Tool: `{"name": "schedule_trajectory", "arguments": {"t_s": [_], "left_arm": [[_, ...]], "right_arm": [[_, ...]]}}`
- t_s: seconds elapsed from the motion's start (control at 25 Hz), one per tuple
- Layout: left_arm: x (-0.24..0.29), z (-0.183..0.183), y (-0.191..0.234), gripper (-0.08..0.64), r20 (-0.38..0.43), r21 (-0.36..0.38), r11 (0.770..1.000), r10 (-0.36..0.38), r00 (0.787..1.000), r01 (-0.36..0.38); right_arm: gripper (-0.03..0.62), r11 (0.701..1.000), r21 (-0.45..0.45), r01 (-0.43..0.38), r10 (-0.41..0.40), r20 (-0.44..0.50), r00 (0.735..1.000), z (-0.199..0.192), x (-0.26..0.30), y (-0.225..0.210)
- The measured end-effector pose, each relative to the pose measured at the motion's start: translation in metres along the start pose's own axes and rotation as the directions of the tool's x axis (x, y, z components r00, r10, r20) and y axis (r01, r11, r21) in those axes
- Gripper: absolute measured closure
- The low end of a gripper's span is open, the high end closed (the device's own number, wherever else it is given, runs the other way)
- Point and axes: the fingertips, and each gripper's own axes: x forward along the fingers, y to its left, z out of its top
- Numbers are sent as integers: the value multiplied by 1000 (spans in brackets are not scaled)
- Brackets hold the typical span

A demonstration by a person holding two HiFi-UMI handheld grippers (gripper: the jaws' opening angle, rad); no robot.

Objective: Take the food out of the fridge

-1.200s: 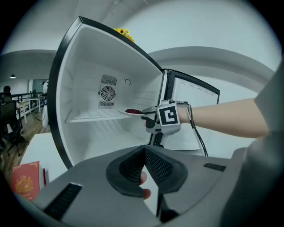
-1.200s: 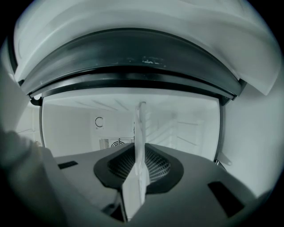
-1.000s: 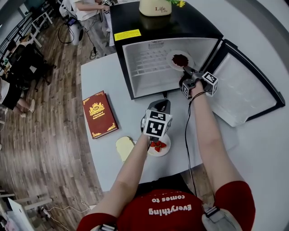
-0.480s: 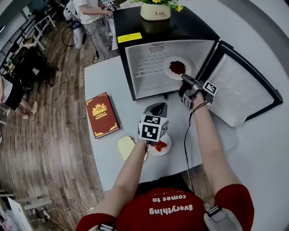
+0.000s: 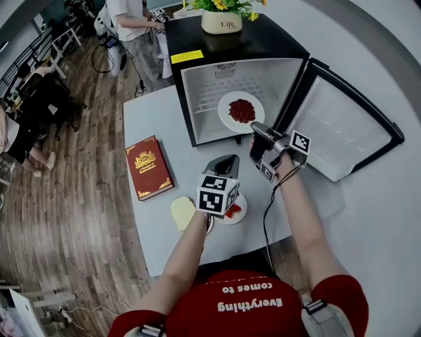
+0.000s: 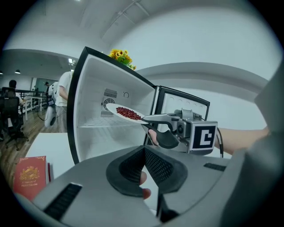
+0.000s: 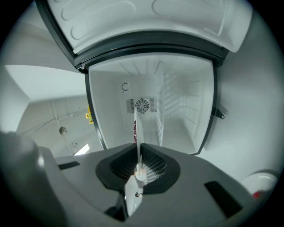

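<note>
A white plate of dark red beans (image 5: pixel 241 110) hangs in the mouth of the open black mini fridge (image 5: pixel 197 99). My right gripper (image 5: pixel 254 131) is shut on the plate's near rim. In the right gripper view the plate (image 7: pixel 137 133) stands edge-on between the pads, with my right gripper (image 7: pixel 138 170) clamped on it and the white fridge interior (image 7: pixel 177 115) behind. The left gripper view shows the plate (image 6: pixel 126 113) held out by the right gripper (image 6: pixel 151 119). My left gripper (image 5: pixel 223 161) hovers shut and empty over the table; its pads (image 6: pixel 153 173) meet.
The fridge door (image 5: pixel 342 131) swings open to the right. A small plate of strawberries (image 5: pixel 233 212) and a slice of bread (image 5: pixel 182 214) lie near the table's front edge, a red book (image 5: pixel 149 166) to the left. A flower pot (image 5: pixel 221 20) tops the fridge. People stand far left.
My right gripper has drawn the bean plate from deep inside the fridge toward its front opening and leftward. The left gripper has drifted slightly left and up.
</note>
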Motion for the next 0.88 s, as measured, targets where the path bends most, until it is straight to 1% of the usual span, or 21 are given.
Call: {"name": "schedule_trajectory", "arguments": {"t_s": [0.12, 0.24, 0.36, 0.44, 0.52, 0.6, 0.68, 0.76, 0.88], "left_arm": [[-15, -4, -7, 558, 14, -11, 1000, -9, 1000, 10], [-31, -9, -18, 558, 28, -38, 999, -33, 999, 34], [-50, -18, -28, 558, 27, -30, 998, -52, 998, 53], [-63, -30, -35, 558, 15, -41, 996, -77, 997, 77], [-76, -46, -42, 558, 4, -71, 993, -99, 995, 99], [-88, -58, -46, 558, 0, -86, 991, -105, 994, 105], [-99, -66, -47, 558, 1, -86, 992, -96, 995, 96], [-109, -70, -45, 558, 6, -96, 992, -81, 997, 82], [-120, -76, -42, 558, 9, -111, 992, -60, 998, 60]], "right_arm": [[561, 1000, -8, 1, -1, -55, 998, -29, -15, 0], [563, 999, -33, 25, -28, -102, 994, -57, -34, -6], [563, 997, -66, 35, -43, -129, 991, -82, -54, -11], [563, 996, -81, 46, -56, -128, 990, -98, -71, -17], [563, 994, -83, 68, -78, -116, 990, -114, -92, -26], [564, 993, -71, 90, -97, -100, 990, -127, -109, -34], [565, 994, -26, 105, -107, -75, 991, -138, -123, -39], [565, 995, 8, 101, -100, -56, 993, -147, -133, -41], [568, 995, -18, 101, -101, -43, 994, -160, -145, -39]]}}
